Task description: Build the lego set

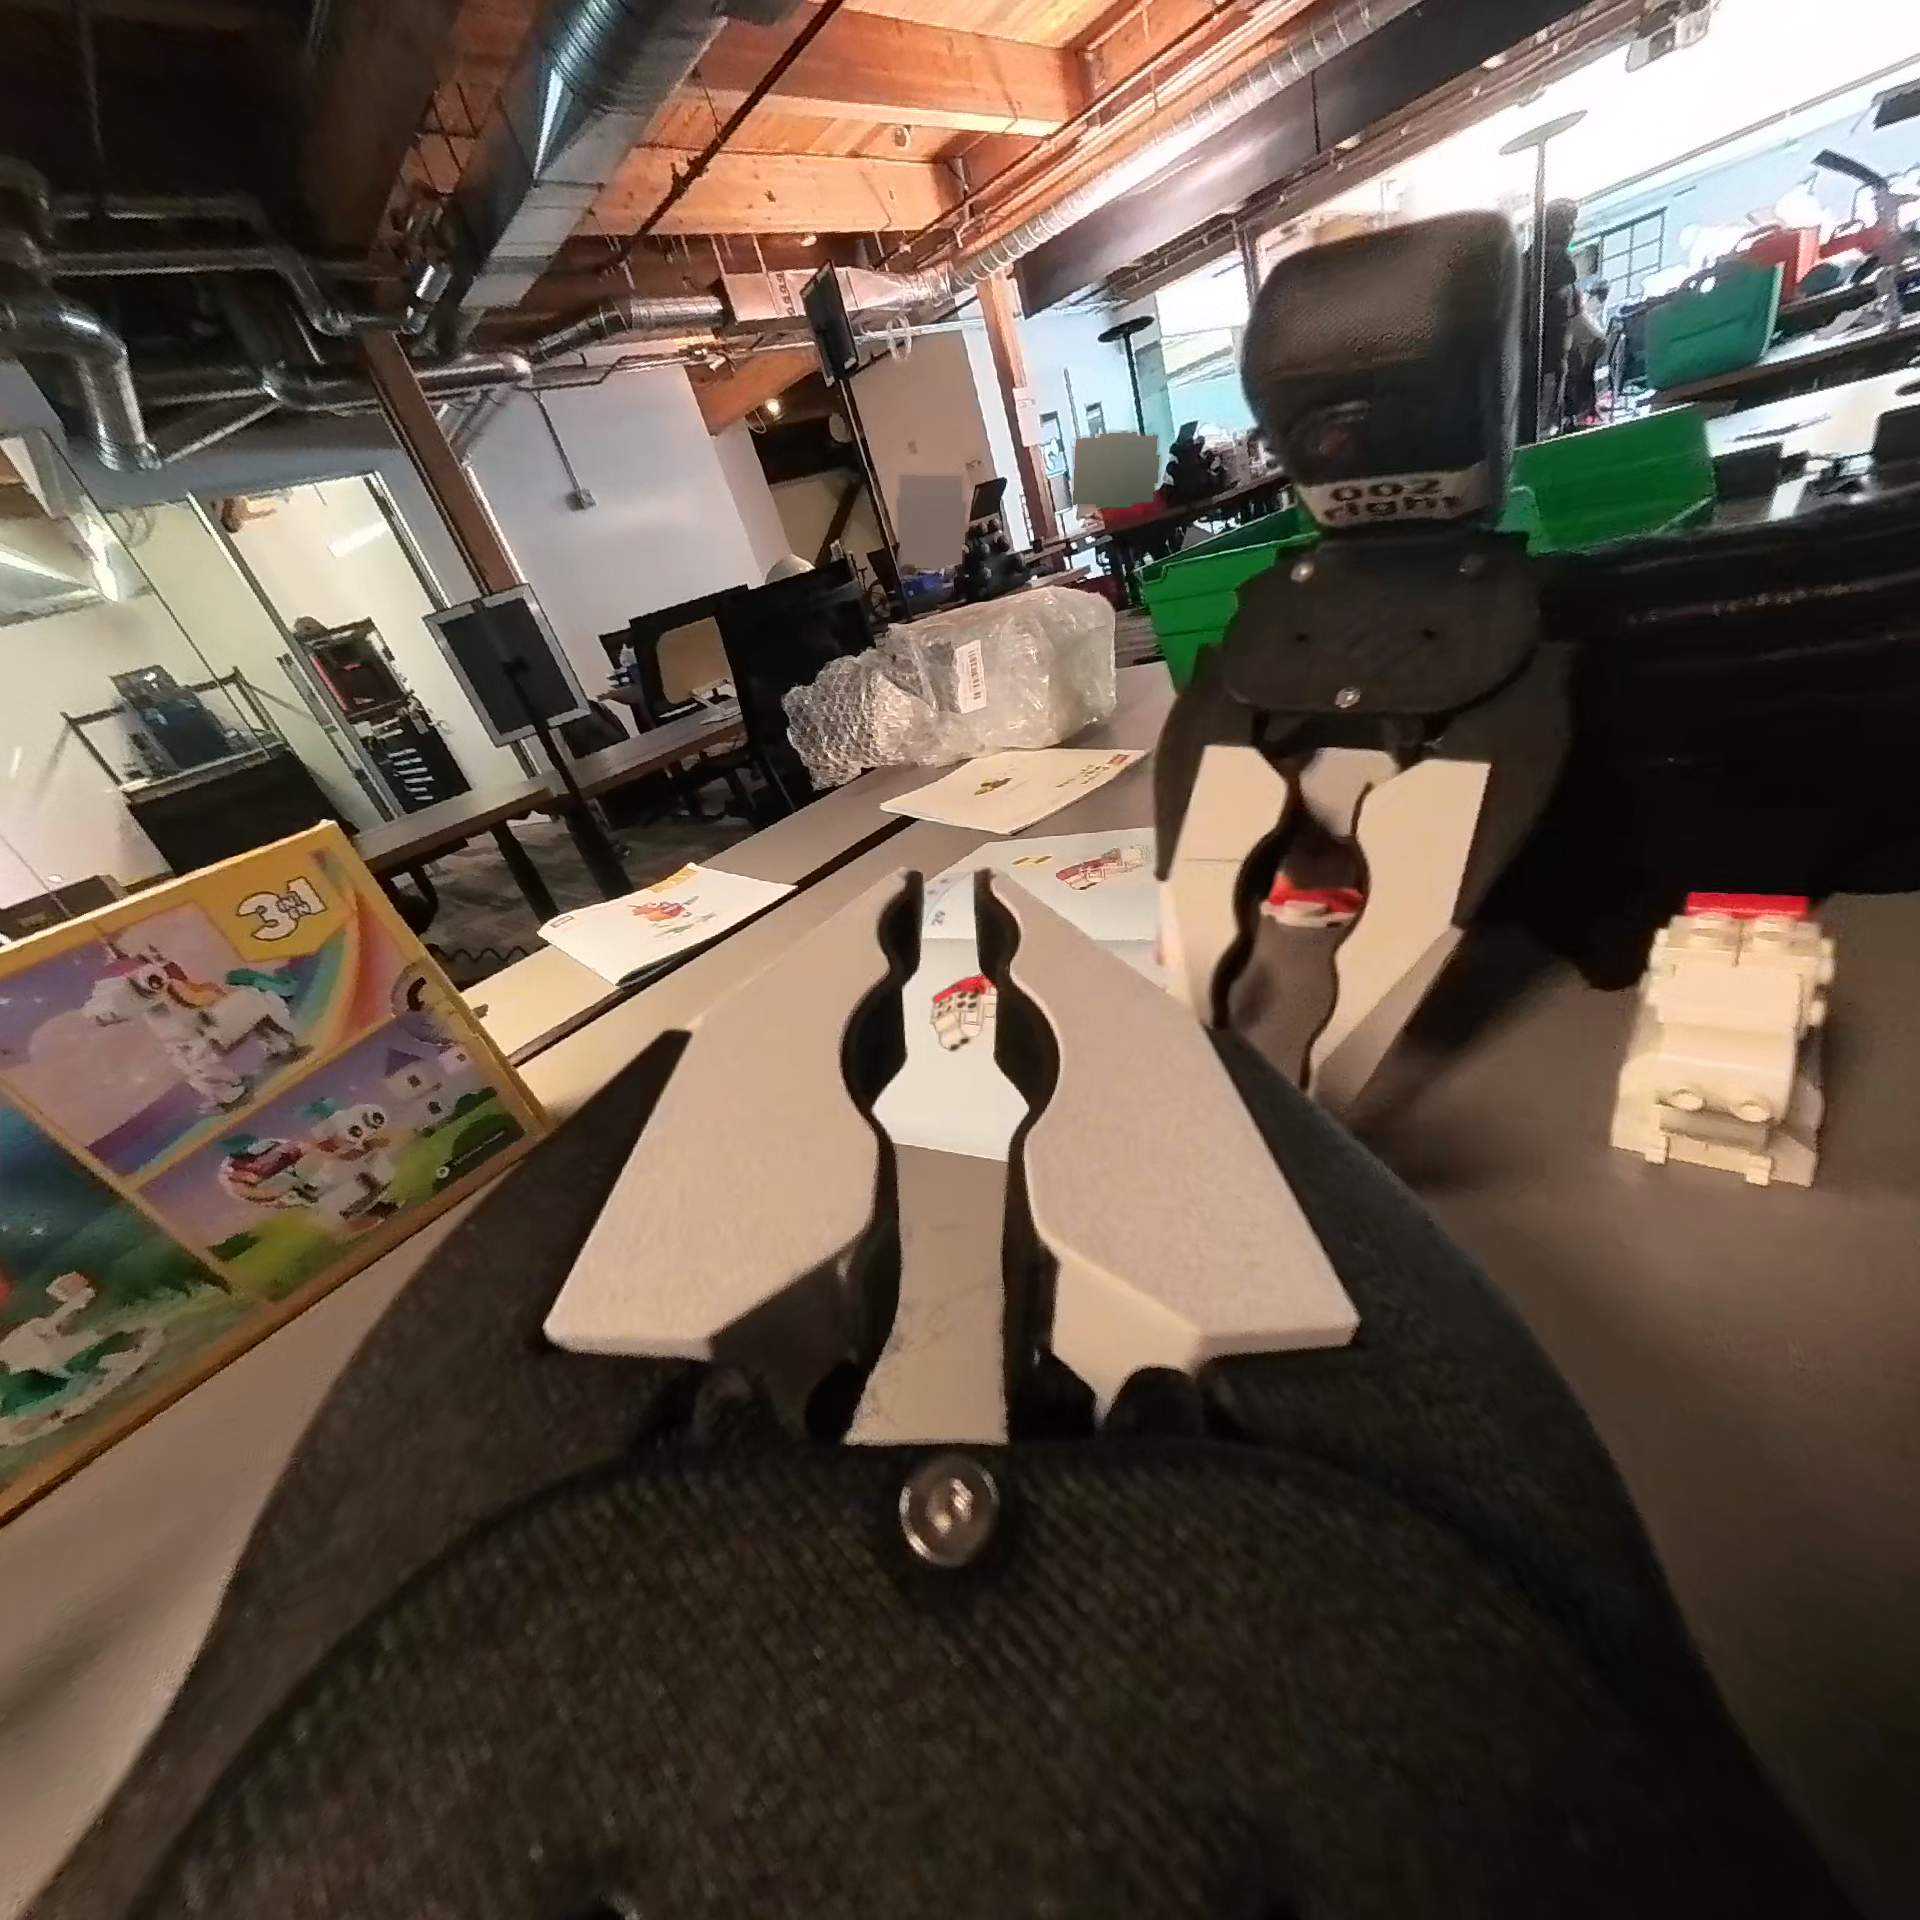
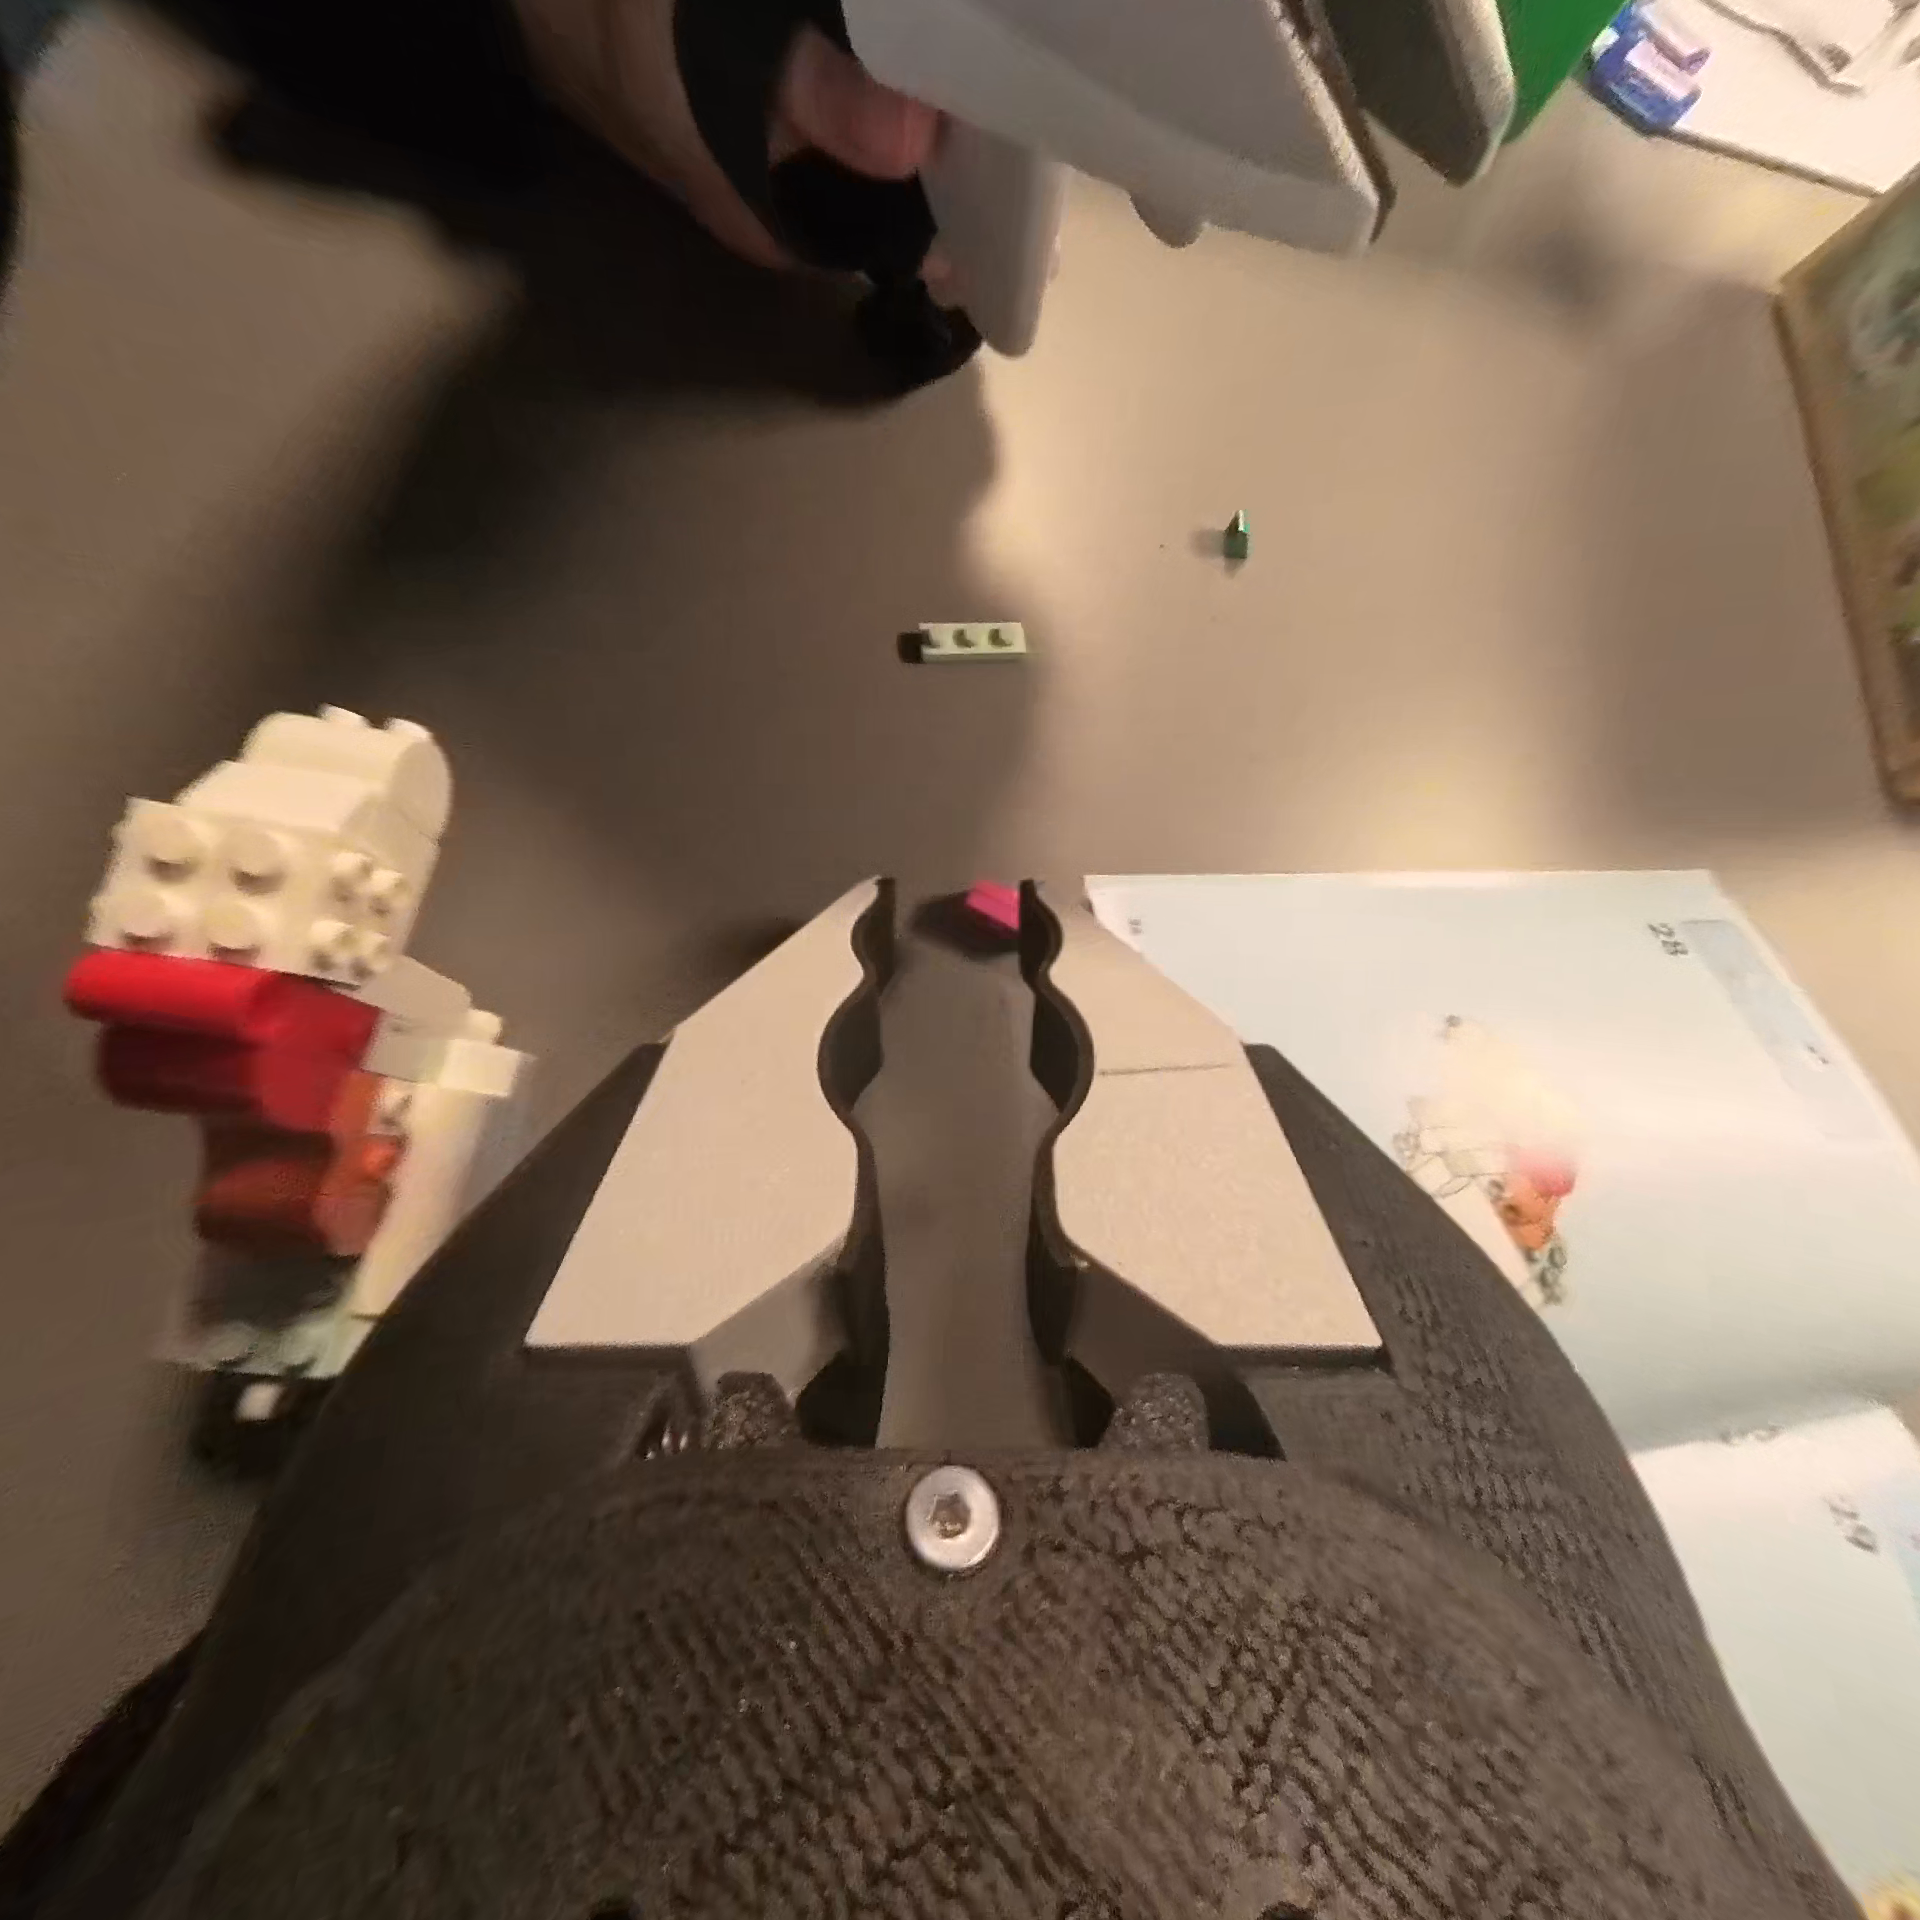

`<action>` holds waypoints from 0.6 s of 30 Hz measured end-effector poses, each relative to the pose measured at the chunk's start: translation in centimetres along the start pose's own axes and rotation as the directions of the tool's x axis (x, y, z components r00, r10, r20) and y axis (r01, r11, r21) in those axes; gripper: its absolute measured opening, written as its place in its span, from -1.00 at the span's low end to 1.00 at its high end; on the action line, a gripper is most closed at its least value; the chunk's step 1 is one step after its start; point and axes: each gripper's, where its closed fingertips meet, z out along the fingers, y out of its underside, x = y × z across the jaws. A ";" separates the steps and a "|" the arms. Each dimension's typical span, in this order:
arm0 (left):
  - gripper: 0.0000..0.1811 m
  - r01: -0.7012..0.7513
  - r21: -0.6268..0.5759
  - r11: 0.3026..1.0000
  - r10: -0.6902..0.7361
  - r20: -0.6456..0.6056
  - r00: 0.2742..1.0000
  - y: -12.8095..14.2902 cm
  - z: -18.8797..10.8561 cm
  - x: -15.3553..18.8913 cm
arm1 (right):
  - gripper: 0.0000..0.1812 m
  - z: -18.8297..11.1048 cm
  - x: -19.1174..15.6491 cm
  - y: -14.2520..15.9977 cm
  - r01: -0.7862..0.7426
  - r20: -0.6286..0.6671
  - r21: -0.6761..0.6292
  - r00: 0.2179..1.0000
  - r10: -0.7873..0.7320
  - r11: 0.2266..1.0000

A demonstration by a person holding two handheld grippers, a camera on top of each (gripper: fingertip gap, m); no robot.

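Observation:
A white Lego build with red bricks (image 2: pixel 281 1018) stands on the table left of my right gripper (image 2: pixel 956 896); it also shows in the left wrist view (image 1: pixel 1714 1039). The right gripper points down at the table with its jaws apart. A small pink piece (image 2: pixel 989 906) lies between its tips, against the right finger. A pale green plate (image 2: pixel 971 639) and a small green cone (image 2: pixel 1234 535) lie farther out. My left gripper (image 1: pixel 948 885) is held above the table, empty, its jaws a narrow gap apart. It faces the right gripper (image 1: pixel 1283 1039).
An open instruction booklet (image 2: pixel 1455 1091) lies right of the right gripper. The Lego box (image 1: pixel 208 1091) stands at the left; more booklets (image 1: pixel 665 920) and a bubble-wrapped parcel (image 1: pixel 956 675) lie beyond. Green bins (image 1: pixel 1205 603) stand at the back. A hand (image 2: pixel 831 104) holds the left gripper. The left gripper's tips are roughly 11 cm from the right gripper's. From the right gripper's tips to the pale green plate (image 2: pixel 971 639) is close to 6 cm.

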 end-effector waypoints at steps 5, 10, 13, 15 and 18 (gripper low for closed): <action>-0.91 0.008 0.002 1.000 -0.008 -0.006 1.000 0.0 0.0 0.0 | -0.71 1.0 0.6 0.5 -0.007 0.073 -0.016 0.997 0.008 1.000; -0.90 0.005 -0.004 1.000 -0.005 -0.018 1.000 0.2 0.1 0.2 | -0.81 0.1 -0.3 1.2 -0.036 0.153 -0.061 0.987 0.045 0.997; -0.91 0.005 -0.007 1.000 -0.005 -0.024 1.000 0.2 0.2 0.3 | -0.83 -0.3 -0.3 1.1 -0.059 0.150 -0.031 0.987 0.063 0.998; -0.91 0.007 -0.008 1.000 -0.007 -0.028 1.000 0.2 0.3 0.4 | -0.84 -0.1 0.0 1.0 -0.069 0.140 -0.012 0.988 0.070 0.998; -0.90 0.005 -0.008 1.000 -0.006 -0.031 0.999 0.2 0.3 0.4 | -0.90 0.2 0.1 1.1 -0.066 0.135 -0.022 0.988 0.069 0.998</action>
